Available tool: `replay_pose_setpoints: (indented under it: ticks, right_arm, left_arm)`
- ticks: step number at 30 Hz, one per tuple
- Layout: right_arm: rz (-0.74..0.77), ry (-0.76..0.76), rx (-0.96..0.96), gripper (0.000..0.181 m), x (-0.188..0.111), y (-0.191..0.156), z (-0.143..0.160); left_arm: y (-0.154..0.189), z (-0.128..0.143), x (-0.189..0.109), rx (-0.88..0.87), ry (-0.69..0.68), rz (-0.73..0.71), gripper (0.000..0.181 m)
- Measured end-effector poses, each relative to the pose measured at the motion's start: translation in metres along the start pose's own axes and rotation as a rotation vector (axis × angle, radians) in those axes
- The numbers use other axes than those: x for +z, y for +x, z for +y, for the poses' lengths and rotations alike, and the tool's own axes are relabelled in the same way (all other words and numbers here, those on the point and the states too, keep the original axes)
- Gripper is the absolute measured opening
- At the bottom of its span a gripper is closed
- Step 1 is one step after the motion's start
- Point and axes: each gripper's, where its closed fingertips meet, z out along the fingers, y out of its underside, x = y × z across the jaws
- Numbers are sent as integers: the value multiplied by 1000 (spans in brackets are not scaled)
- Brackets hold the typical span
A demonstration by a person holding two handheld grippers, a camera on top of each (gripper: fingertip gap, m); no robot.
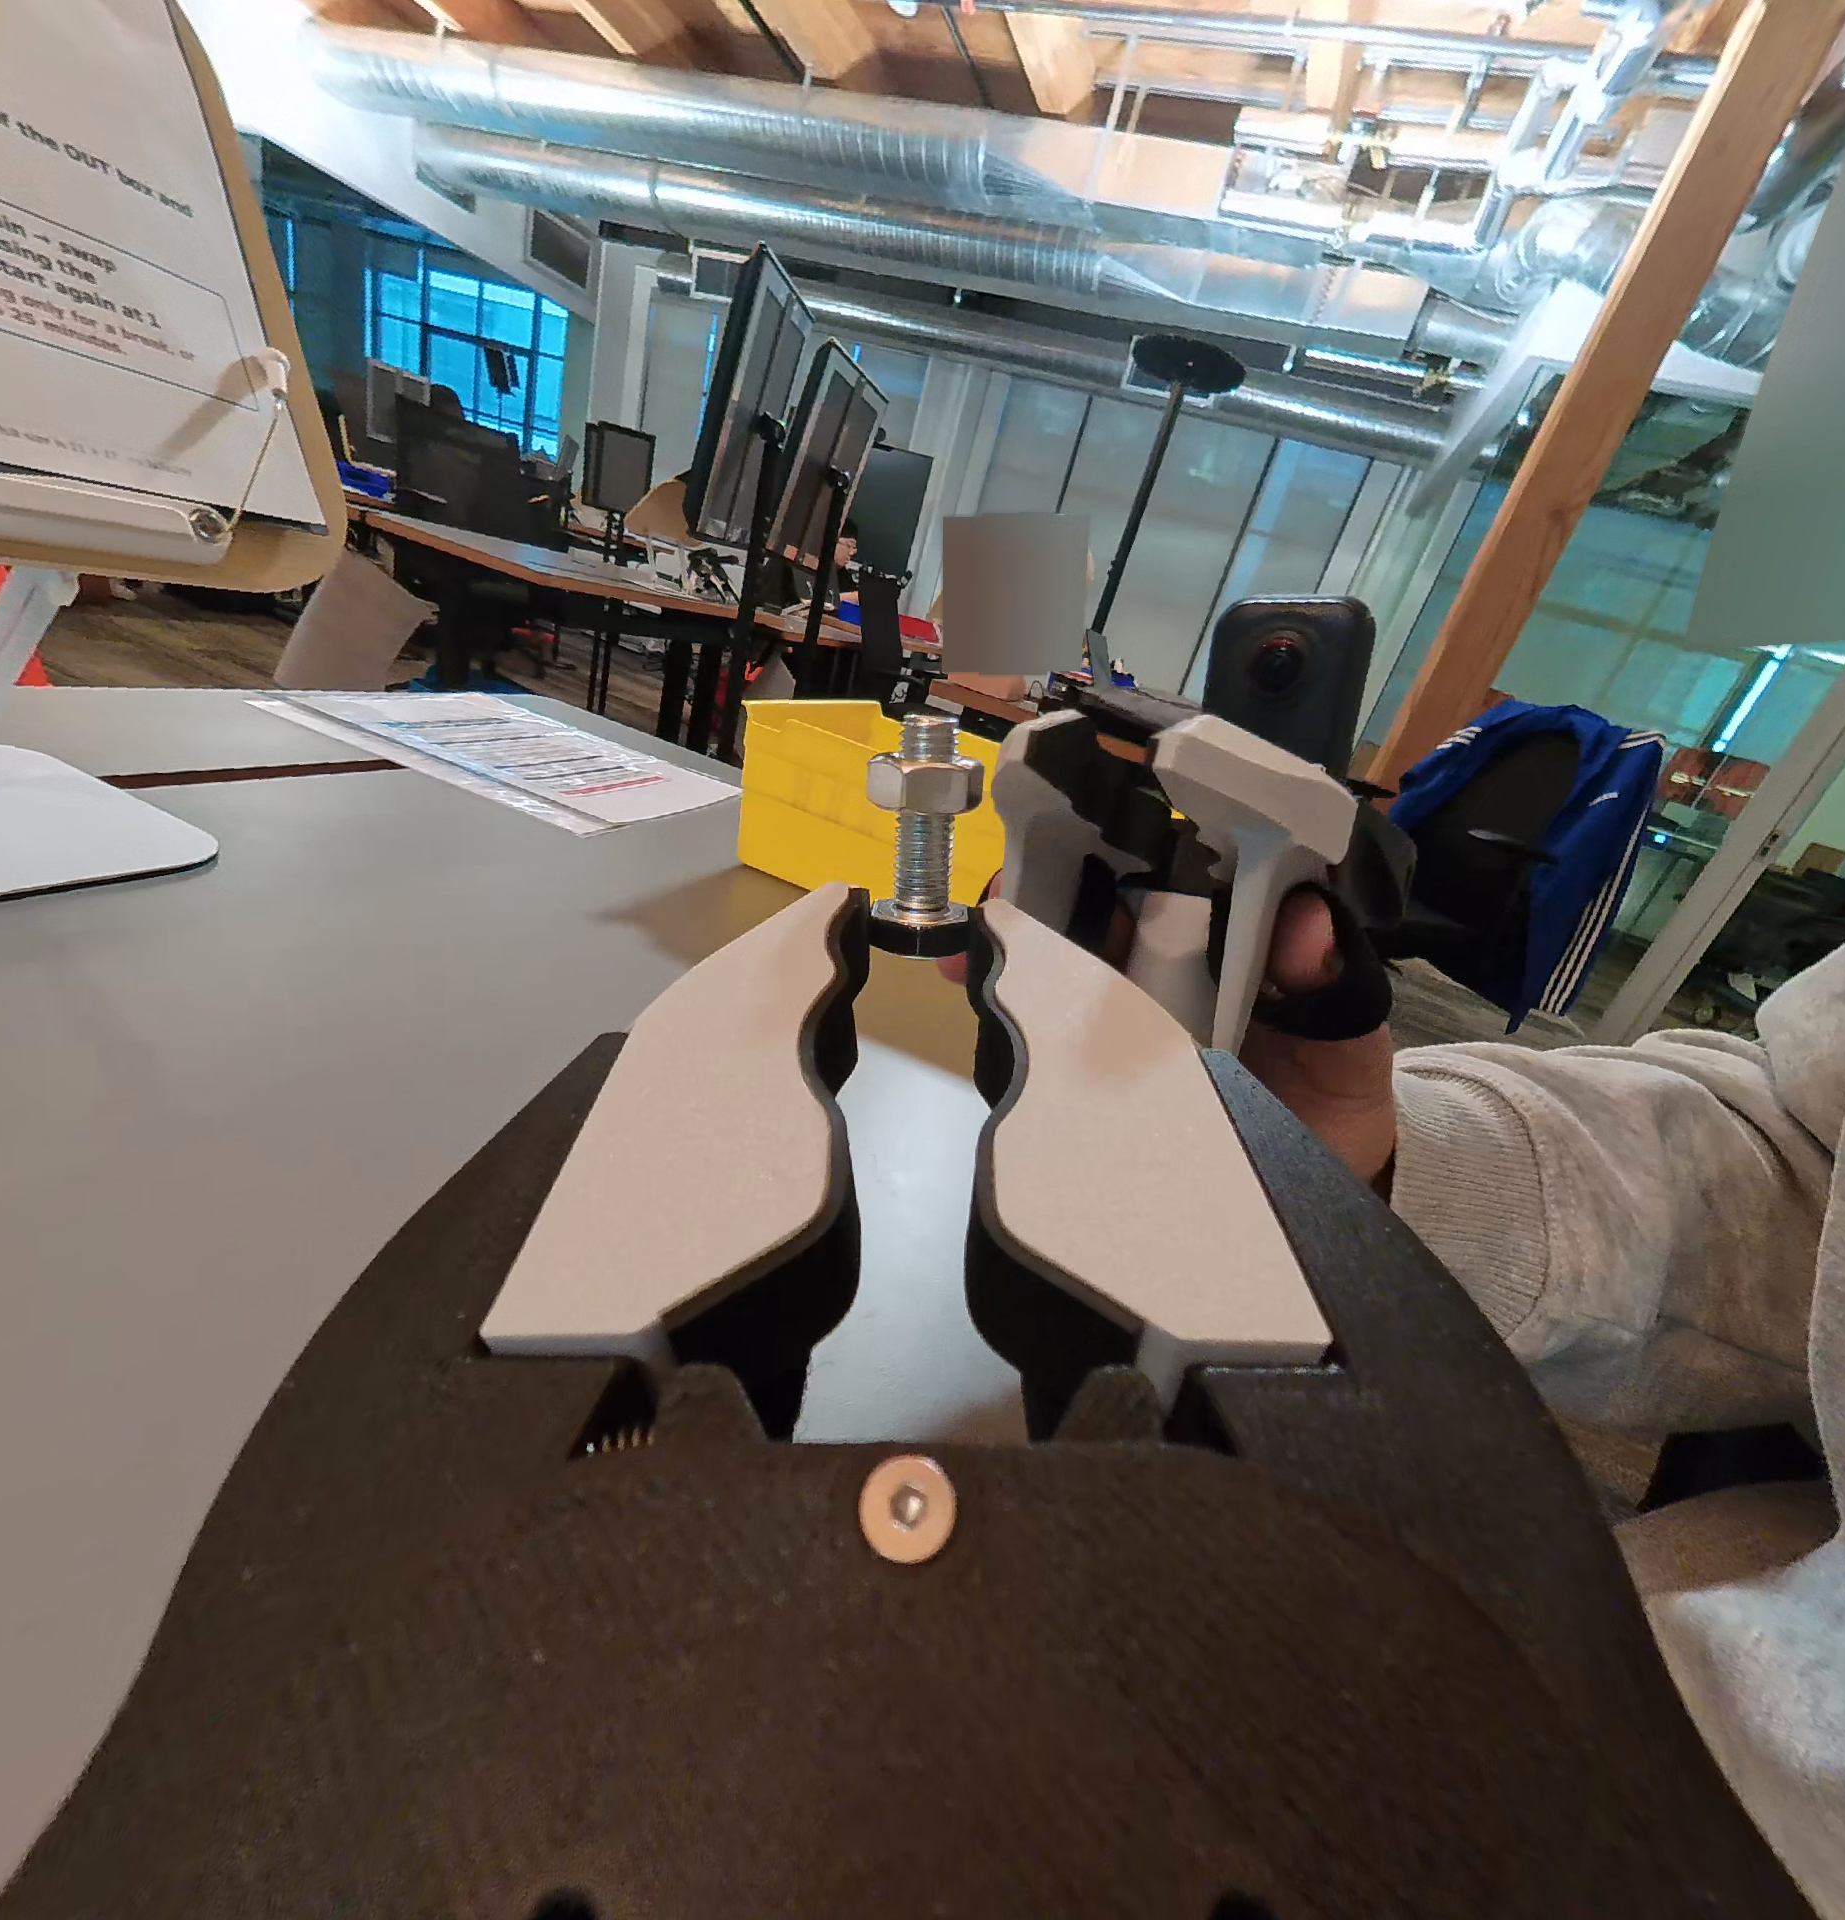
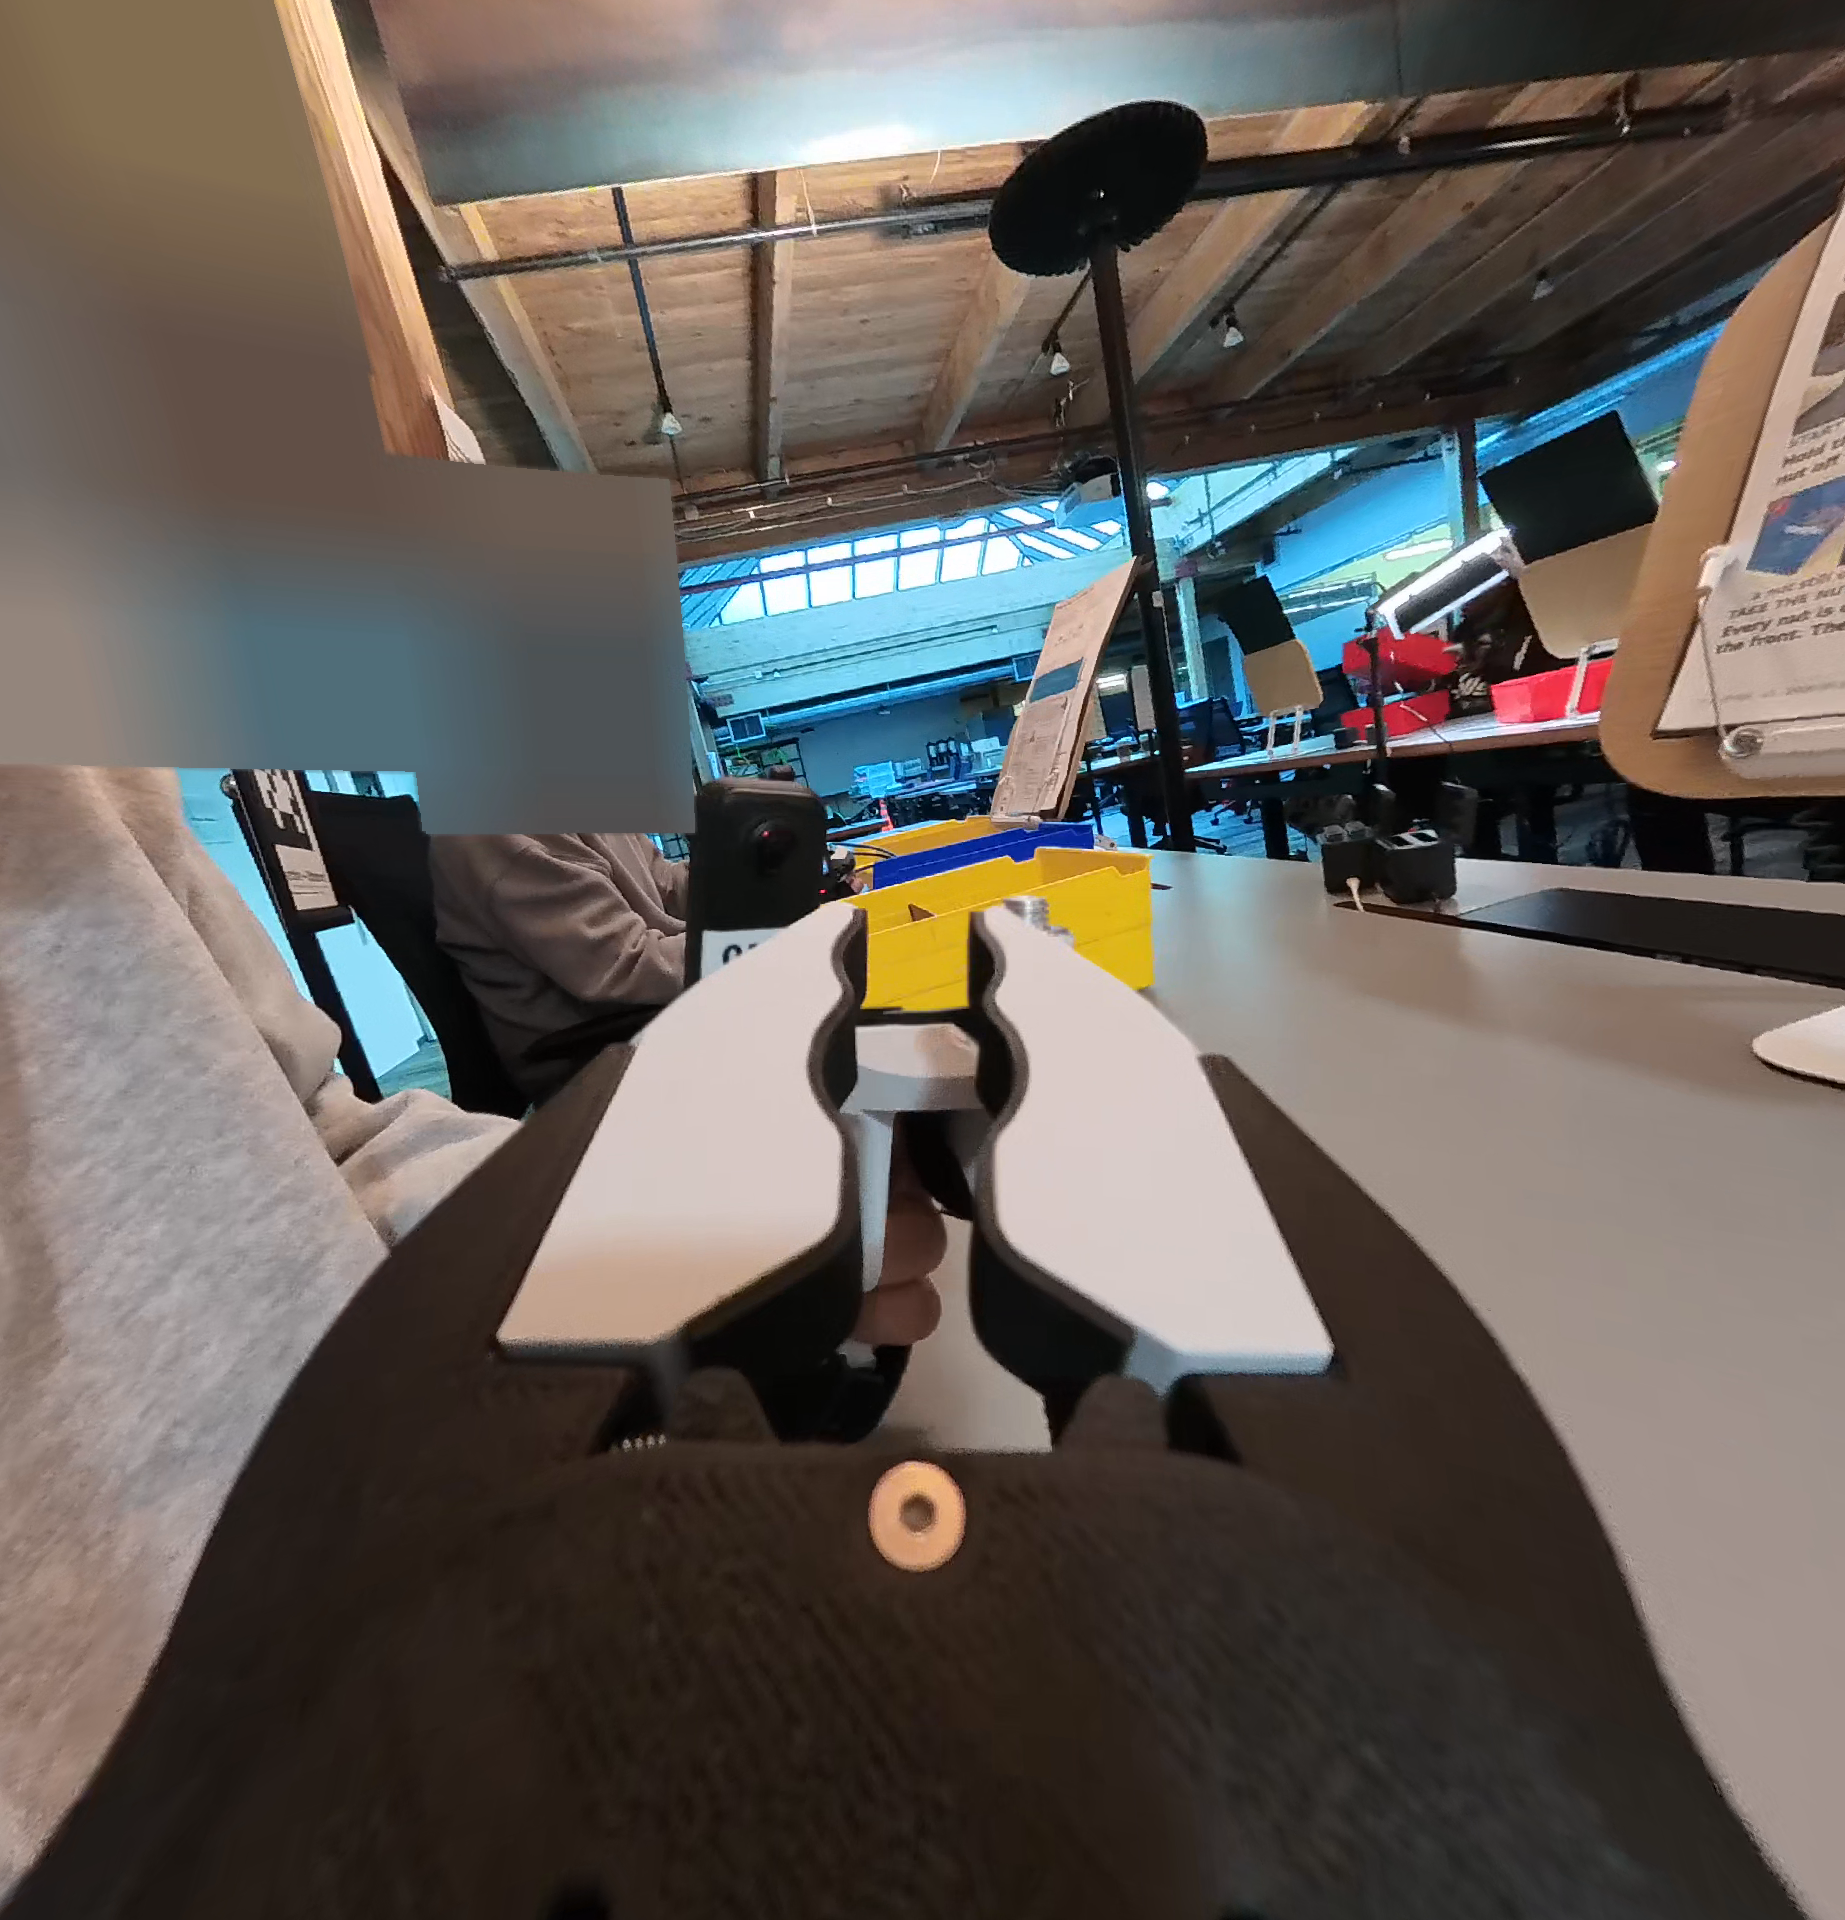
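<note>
Left tool [image 1: 916, 920]: fingers nearly closed, tips clamped on the head of a bolt [image 1: 920, 831]. The bolt stands upright above the fingertips, threaded shank pointing up, with a hex nut [image 1: 923, 781] threaded on near its upper end.

Right tool [image 1: 1157, 821]: seen in the left wrist view just to the right of the bolt, near the nut but apart from it, held in a hand [image 1: 1313, 997] in a black fingerless glove. In its own view the right tool [image 2: 916, 935] shows a narrow gap between the fingertips with nothing gripped there.

Behind both tools, a yellow bin [image 1: 814, 800] sits on the grey tabletop [image 1: 326, 987]. A blue bin [image 2: 975, 847] lies beyond it. A laminated sheet [image 1: 513, 753] lies flat on the tabletop to the left. A white stand [image 1: 56, 831] carries a document board [image 1: 118, 312] at far left.
</note>
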Motion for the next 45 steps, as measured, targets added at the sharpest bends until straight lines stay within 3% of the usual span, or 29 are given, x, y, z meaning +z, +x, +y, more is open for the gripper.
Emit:
replay_pose_setpoints:
  ticks: [10,25,35,45]
  right_arm:
    - [44,-8,18,27,-1,10,3]
    - [94,61,-32,14,-10,15,-13]
    - [119,-27,-100,9,-5,15,1]
    - [128,-22,-100,13,-5,17,0]
  left_arm:
    - [1,1,1,4,-5,3,19]
    - [3,6,2,48,-36,-1,19]
    - [3,7,3,45,-43,0,19]
    - [6,11,4,81,-66,3,19]
